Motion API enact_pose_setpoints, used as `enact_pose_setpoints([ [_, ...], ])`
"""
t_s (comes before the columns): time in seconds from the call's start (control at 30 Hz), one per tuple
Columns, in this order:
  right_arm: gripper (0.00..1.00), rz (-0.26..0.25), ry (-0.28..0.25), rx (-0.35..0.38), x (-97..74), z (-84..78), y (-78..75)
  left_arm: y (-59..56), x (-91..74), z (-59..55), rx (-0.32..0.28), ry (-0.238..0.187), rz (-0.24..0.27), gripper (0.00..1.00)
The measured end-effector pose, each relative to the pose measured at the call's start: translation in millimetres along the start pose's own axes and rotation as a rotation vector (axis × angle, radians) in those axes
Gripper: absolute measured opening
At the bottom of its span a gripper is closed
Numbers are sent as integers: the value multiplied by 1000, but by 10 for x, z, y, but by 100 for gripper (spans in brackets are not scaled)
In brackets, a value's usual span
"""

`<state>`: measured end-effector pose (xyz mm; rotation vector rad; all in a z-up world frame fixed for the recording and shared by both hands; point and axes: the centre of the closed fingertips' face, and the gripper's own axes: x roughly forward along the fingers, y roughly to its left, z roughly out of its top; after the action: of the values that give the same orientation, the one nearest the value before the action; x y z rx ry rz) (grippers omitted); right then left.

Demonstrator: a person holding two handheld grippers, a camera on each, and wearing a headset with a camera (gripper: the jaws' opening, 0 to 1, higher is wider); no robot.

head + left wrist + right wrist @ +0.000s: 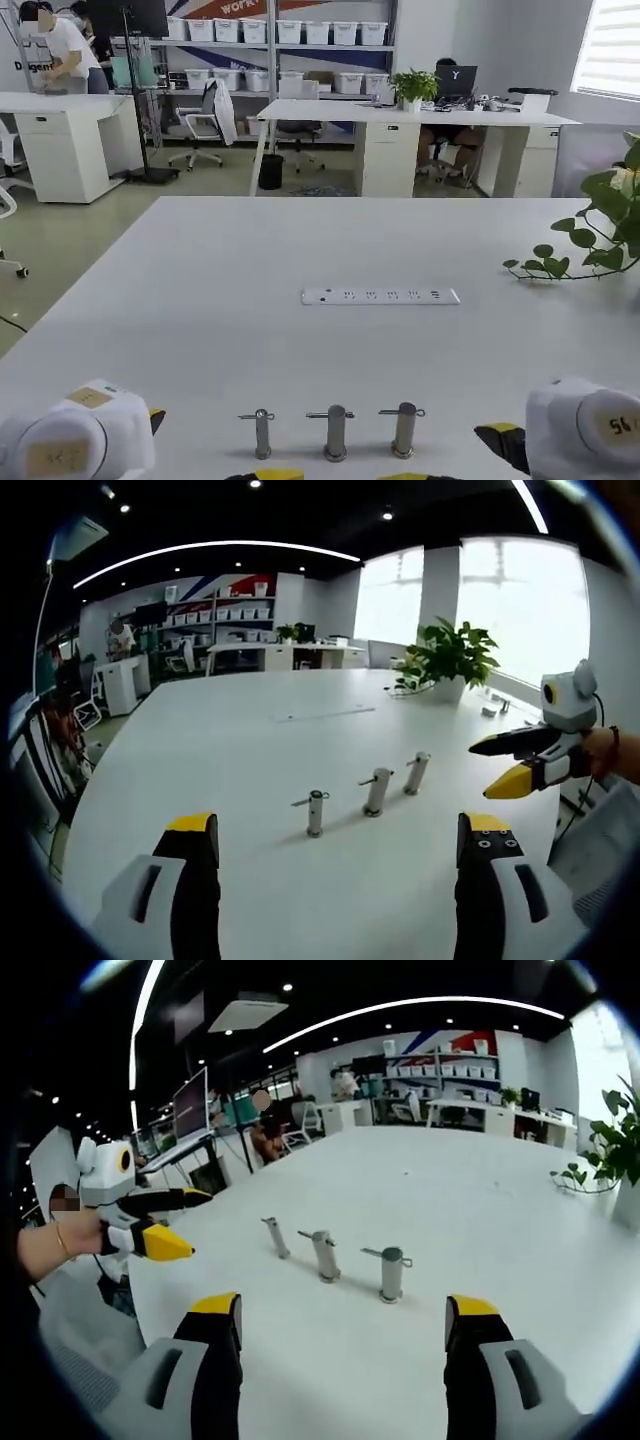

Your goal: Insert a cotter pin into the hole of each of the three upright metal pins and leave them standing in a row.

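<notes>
White bench, office beyond. Nearest, left hand-held gripper and right hand-held gripper gape empty. Just ahead, three upright grey metal pins stand in a row, each apparently carrying a thin wire cotter pin; insertion looks finished, so the next move calls only for a clear withdrawal.

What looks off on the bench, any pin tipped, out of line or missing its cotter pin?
Nothing stands out. The left pin, middle pin and right pin stand upright in a row, each with a cotter pin through its top. The left gripper and right gripper are open, clear of them.
</notes>
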<state>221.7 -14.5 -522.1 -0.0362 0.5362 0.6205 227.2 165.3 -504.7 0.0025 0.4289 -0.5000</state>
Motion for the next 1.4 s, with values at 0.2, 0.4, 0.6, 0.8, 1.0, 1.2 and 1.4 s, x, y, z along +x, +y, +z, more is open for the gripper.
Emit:
enact_pose_setpoints([
  [0.2, 86, -6, -14, -25, -8, 25, 84, -14, -37, -25, 10, 5, 4, 99],
  [0.4, 89, -3, -26, -26, -20, 50, 119, -10, -66, -41, 21, 9, 14, 99],
  [0.6, 94, -7, -48, -27, -45, 88, 139, -2, -103, -54, 23, 13, 23, 99],
  [0.8, 96, -8, -59, -18, -54, 93, 154, -12, -124, -68, 28, 18, 25, 99],
  [1.0, 95, -9, -51, -24, -71, 68, 163, -25, -140, -13, -2, -33, 20, 99],
  [1.2, 93, -9, -42, -43, -86, 18, 161, -22, -118, -77, 25, 2, 23, 99],
  [1.4, 92, 2, -55, -42, -83, 29, 155, -18, -102, -89, 25, -4, 23, 98],
])
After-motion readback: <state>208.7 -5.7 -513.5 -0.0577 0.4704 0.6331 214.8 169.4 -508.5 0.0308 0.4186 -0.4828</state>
